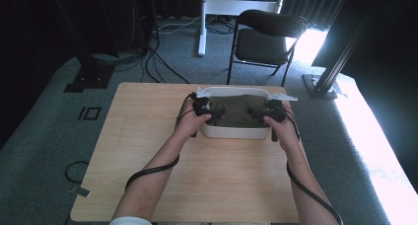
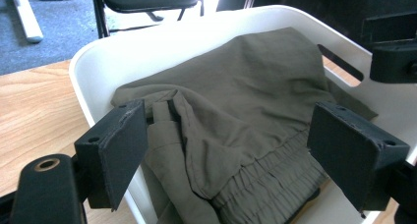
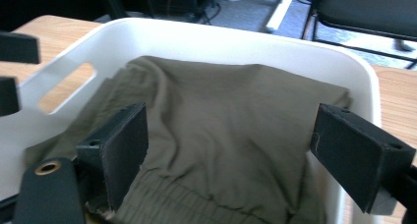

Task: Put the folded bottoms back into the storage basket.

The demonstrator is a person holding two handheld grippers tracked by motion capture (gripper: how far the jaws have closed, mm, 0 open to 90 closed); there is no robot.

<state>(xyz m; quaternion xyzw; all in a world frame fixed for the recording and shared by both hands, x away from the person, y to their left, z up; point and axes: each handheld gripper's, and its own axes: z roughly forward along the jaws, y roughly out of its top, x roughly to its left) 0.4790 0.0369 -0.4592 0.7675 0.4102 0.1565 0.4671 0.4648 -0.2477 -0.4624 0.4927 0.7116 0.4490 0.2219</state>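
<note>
A white plastic tub (image 1: 231, 132) stands at the far middle of the wooden table (image 1: 148, 136). Folded in it lies an olive-green garment (image 1: 239, 111) with a gathered elastic waistband. My left gripper (image 1: 203, 108) hovers at the tub's left end and my right gripper (image 1: 272, 111) at its right end. In the left gripper view the left gripper (image 2: 241, 150) stands open above the garment (image 2: 255, 96), touching nothing, inside the tub's rim (image 2: 128, 47). In the right gripper view the right gripper (image 3: 236, 150) is also open over the cloth (image 3: 221, 121), with the tub's wall (image 3: 221, 37) beyond.
A black folding chair (image 1: 266, 35) and a white stand leg (image 1: 202, 22) are on the carpet behind the table. Cables run across the floor at the back left. A white sheet (image 1: 288, 96) pokes out behind the tub's right corner.
</note>
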